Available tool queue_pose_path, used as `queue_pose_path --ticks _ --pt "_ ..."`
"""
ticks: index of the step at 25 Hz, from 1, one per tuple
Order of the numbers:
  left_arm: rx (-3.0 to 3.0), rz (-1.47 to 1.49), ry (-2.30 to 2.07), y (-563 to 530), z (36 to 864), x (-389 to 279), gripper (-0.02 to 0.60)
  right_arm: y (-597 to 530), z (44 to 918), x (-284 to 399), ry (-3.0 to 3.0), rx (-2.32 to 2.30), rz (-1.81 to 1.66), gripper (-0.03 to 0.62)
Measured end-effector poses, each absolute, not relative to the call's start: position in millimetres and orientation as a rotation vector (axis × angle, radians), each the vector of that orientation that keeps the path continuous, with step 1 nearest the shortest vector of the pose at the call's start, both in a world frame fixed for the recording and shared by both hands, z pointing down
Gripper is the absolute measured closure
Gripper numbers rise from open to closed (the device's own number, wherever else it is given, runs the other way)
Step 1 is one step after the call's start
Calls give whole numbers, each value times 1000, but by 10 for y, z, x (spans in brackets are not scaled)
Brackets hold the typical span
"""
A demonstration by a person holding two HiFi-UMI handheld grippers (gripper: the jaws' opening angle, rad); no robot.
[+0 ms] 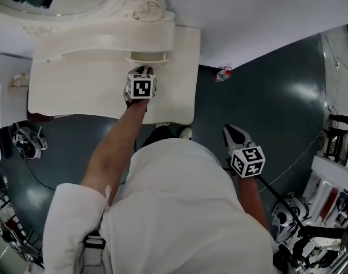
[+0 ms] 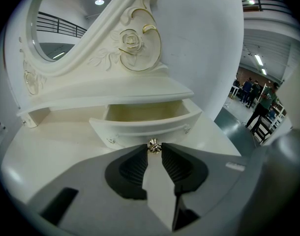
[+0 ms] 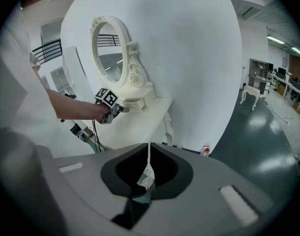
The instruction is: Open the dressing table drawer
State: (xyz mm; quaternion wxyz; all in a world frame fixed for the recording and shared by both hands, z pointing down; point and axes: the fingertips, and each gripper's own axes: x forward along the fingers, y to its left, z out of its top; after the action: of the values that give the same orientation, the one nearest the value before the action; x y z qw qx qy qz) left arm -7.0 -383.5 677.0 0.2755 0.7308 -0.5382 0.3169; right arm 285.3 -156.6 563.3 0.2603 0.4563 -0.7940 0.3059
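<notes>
One table (image 1: 54,90), far left. One drawer (image 2: 145,119). One knob (image 2: 153,146). One oval mirror (image 3: 106,50). Two grippers: left gripper (image 2: 154,150) far, right gripper (image 3: 148,146) near right. Two marker cubes (image 1: 141,87), one per gripper. One red-topped item (image 1: 222,73) on floor (image 1: 271,90), right of table.

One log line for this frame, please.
left gripper: shut on knob | drawer: partly open | right gripper: shut, empty
</notes>
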Motion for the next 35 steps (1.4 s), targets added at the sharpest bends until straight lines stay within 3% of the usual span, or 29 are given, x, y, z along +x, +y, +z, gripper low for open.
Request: queue_pose_path --ticks 27,35 --pt "1947 874 -1459 -3732 6837 -96 483 -1473 5649 2957 -2162 1244 821 579" --pt "1942 857 -1470 -3647 6757 -79 437 -1435 5669 2992 -2173 1231 811 579"
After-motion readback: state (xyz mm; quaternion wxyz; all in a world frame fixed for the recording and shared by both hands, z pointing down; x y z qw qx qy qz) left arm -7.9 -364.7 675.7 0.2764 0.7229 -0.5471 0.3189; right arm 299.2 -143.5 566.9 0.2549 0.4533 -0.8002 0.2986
